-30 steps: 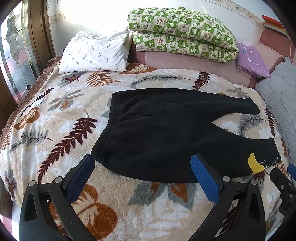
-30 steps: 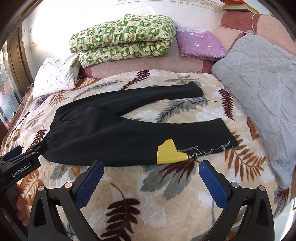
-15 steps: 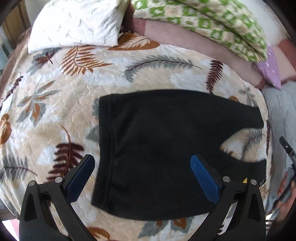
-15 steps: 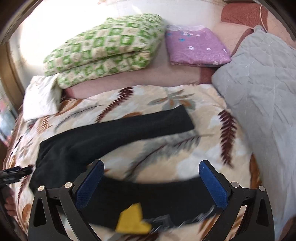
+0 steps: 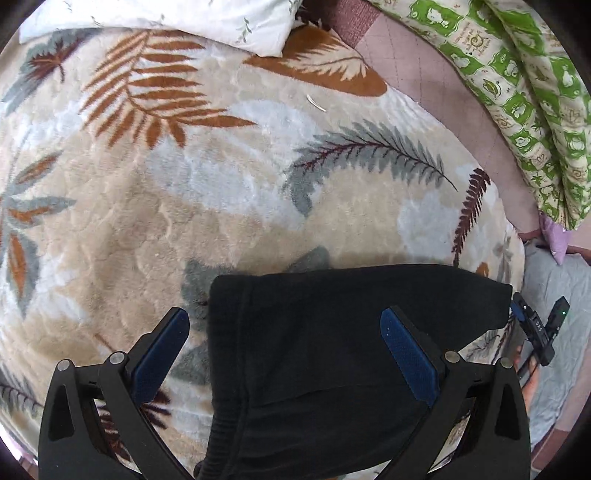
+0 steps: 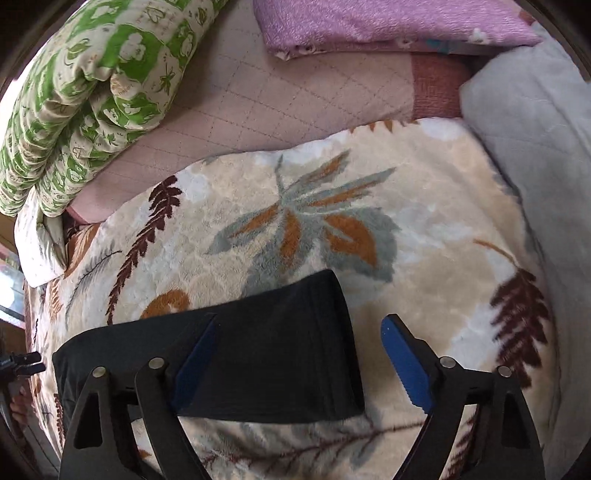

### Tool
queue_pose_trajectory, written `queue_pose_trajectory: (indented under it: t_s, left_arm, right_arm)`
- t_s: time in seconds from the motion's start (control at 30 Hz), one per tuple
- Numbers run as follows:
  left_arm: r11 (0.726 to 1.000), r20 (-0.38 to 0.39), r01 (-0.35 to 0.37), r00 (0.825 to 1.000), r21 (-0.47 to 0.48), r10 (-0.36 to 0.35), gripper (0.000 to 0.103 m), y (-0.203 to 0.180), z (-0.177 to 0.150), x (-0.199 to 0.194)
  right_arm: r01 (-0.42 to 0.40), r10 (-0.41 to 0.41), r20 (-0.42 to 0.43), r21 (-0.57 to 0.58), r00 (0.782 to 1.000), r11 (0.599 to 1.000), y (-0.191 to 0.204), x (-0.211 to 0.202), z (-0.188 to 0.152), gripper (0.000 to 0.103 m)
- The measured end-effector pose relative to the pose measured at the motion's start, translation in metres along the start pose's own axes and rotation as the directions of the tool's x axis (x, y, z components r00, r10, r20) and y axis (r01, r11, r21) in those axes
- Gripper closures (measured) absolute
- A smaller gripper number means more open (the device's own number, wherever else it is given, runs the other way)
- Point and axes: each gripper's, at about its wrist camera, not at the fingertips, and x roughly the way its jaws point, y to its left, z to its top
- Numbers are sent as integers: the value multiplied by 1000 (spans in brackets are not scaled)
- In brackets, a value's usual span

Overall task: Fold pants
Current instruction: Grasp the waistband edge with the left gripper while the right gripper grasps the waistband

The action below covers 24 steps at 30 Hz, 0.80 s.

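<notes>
Black pants [image 5: 314, 339] lie flat on a leaf-patterned blanket [image 5: 221, 184]. In the left wrist view the far corner of the ribbed waistband [image 5: 231, 317] lies between the wide-apart blue pads of my left gripper [image 5: 284, 350], which is open and points steeply down. In the right wrist view the far leg's cuff end [image 6: 325, 332] sits under my right gripper [image 6: 299, 354]. Its jaws are closing; the cuff edge lies between the pads, and the pads do not press on it. The right gripper's body [image 5: 535, 328] shows at the left view's right edge.
A green patterned quilt [image 6: 81, 92], a purple pillow [image 6: 369, 26] and a pink quilted headboard pad [image 6: 277, 92] line the far side. A grey cushion [image 6: 535, 147] lies at the right, a white pillow [image 5: 166, 18] at the far left.
Both grippers have moved forward over the pants and tilted down. The left went from the near waistband edge to its far corner. The right passed the near leg to the far cuff; its jaws narrowed.
</notes>
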Motion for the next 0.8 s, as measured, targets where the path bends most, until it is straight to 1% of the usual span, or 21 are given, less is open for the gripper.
queue_pose_trajectory:
  t_s: [0.17, 0.3, 0.4, 0.43, 0.47, 0.53, 0.57, 0.6, 0.63, 0.67, 0.7, 0.73, 0.77, 0.8]
  left_arm:
    - [1000, -24, 20, 1000, 3, -20, 0, 1, 10, 12]
    - [997, -57, 47, 997, 61, -44, 0, 3, 9, 18]
    - [995, -50, 50, 998, 91, -46, 0, 5, 9, 19]
    - [995, -53, 49, 998, 91, -44, 2, 6, 10, 21]
    - [995, -63, 55, 997, 89, -49, 13, 8, 9, 22]
    - [994, -84, 65, 995, 92, -57, 28, 8, 7, 25]
    - [993, -68, 43, 997, 111, -35, 36, 5, 5, 25]
    - [991, -58, 27, 998, 130, -20, 40, 2, 3, 24]
    - [990, -52, 16, 999, 143, -9, 49, 1, 2, 24]
    - [989, -47, 6, 999, 145, 0, 59, 1, 1, 23]
    - [990, -38, -2, 999, 140, 8, 63, 2, 2, 22]
    - [991, -29, -7, 1000, 132, 11, 71, 3, 3, 21]
    - [993, -24, -5, 1000, 122, 8, 72, 4, 4, 20]
    - [994, -17, -4, 1000, 110, 5, 72, 5, 5, 19]
  right_arm:
    - [-2, 2, -14, -28, 1000, 1000, 5, 4, 4, 16]
    - [-1, -1, -25, -50, 1000, 999, 10, 9, 5, 16]
    - [2, -4, -26, -62, 1000, 998, 11, 11, 6, 16]
    - [-1, -1, -27, -66, 1000, 998, 11, 11, 7, 16]
    - [-1, -1, -29, -70, 1000, 998, 12, 12, 7, 16]
    - [0, -3, -38, -81, 999, 997, 13, 16, 9, 17]
    - [2, -6, -44, -85, 999, 996, 13, 17, 10, 22]
    - [3, -8, -51, -88, 999, 996, 13, 19, 10, 29]
    - [2, -7, -60, -90, 998, 996, 13, 21, 11, 32]
    - [0, -6, -66, -93, 998, 996, 13, 22, 11, 37]
    - [2, -9, -68, -99, 998, 995, 13, 22, 12, 41]
    - [5, -12, -68, -105, 998, 994, 13, 22, 13, 44]
    - [6, -13, -66, -108, 998, 994, 13, 22, 13, 54]
    - [11, -18, -65, -109, 998, 994, 12, 21, 14, 66]
